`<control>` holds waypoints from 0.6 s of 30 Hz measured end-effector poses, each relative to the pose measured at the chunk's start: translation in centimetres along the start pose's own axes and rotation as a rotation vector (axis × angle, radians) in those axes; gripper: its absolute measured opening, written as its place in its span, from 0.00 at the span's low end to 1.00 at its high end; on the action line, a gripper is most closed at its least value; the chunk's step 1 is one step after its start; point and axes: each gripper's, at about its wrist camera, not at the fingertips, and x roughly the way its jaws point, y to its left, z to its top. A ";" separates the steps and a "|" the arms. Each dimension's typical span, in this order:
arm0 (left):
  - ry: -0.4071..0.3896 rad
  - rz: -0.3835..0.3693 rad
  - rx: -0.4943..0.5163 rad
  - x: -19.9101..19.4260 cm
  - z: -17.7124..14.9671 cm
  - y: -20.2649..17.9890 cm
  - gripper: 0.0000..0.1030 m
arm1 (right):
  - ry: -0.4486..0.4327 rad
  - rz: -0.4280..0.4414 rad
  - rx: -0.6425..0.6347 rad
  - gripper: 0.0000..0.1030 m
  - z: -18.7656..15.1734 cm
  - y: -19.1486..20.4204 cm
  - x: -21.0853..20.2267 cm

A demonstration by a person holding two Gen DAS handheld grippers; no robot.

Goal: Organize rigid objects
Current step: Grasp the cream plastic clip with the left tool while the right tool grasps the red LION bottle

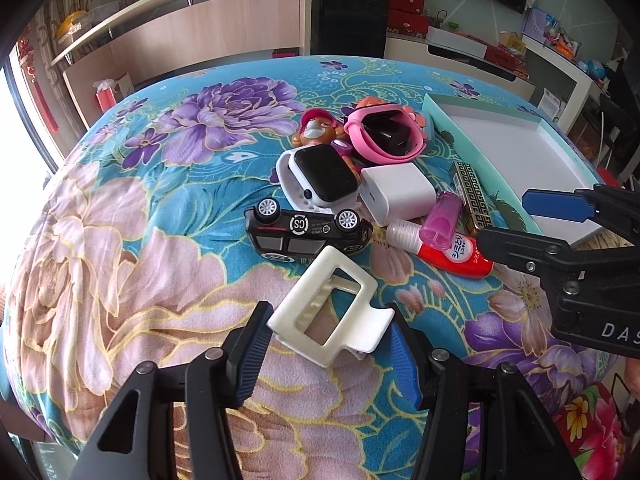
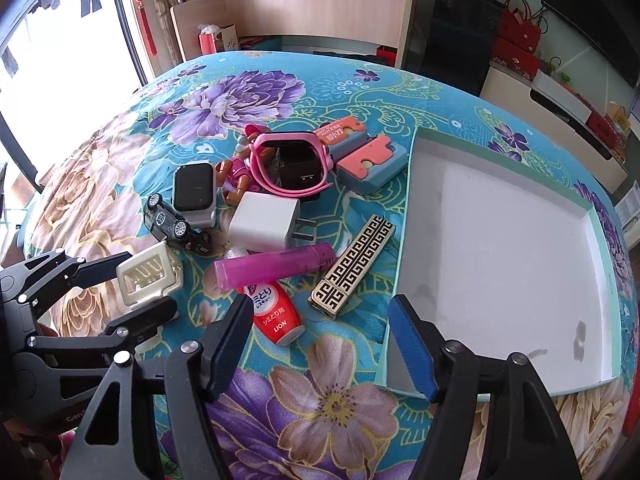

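Floral cloth in teal, purple and pink covers the tabletop (image 1: 168,216), and on it, near the left hand-held gripper (image 1: 326,344), lies the white hair clip (image 1: 326,308). The clip sits between that gripper's two blue pads, which stand apart on either side of it; whether they already touch its edges cannot be told, though the left pad looks very close to its near-left corner. Its long axis runs from the near left to the far right, slanted across the line of the fingers, so a squeeze would likely catch it on the skew. In the right wrist view the same clip appears between the dark fingers of the left gripper, resting on the cloth.

Clearly the left hand is the nearer one to it. The right hand-held gripper (image 2: 322,340) hovers with its fingers wide apart and holding nothing, above the cloth between the red bottle (image 2: 276,314) and the near-left corner of the white tray (image 2: 600,300), which looks empty and is probably the destination, lying off to the right of the clip.

Just beyond the clip is a black toy car (image 1: 306,236) on its side, then a white smartwatch (image 1: 320,180), a white charger (image 1: 396,194), a pink lighter (image 2: 276,266) lying across the bottle, a patterned gold-and-black case (image 2: 354,266), a pink watch (image 2: 294,168) and a bear figure (image 1: 316,132).

Behind the tabletop stand wooden shelving, a dark cabinet and red gift bags.
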 end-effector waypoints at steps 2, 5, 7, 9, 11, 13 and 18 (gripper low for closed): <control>0.007 -0.005 -0.007 0.3 -0.1 0.2 0.57 | -0.001 0.012 -0.021 0.64 0.2 0.6 0.0; 0.005 -0.014 -0.009 0.3 -0.1 0.3 0.57 | 0.017 0.020 -0.054 0.56 0.3 1.4 0.6; 0.007 -0.018 -0.009 0.4 -0.2 0.3 0.57 | 0.031 0.025 -0.063 0.51 0.3 1.7 1.2; 0.007 -0.023 -0.010 0.4 -0.2 0.4 0.57 | 0.037 0.034 -0.072 0.46 0.3 2.0 1.5; 0.009 -0.029 -0.011 0.5 -0.1 0.5 0.57 | 0.044 0.038 -0.085 0.44 0.4 2.4 1.8; 0.010 -0.032 -0.011 0.5 -0.1 0.6 0.57 | 0.052 0.041 -0.096 0.42 0.5 2.8 2.2; 0.013 -0.042 -0.015 0.8 0.0 0.8 0.57 | 0.067 0.058 -0.093 0.34 0.8 3.3 3.2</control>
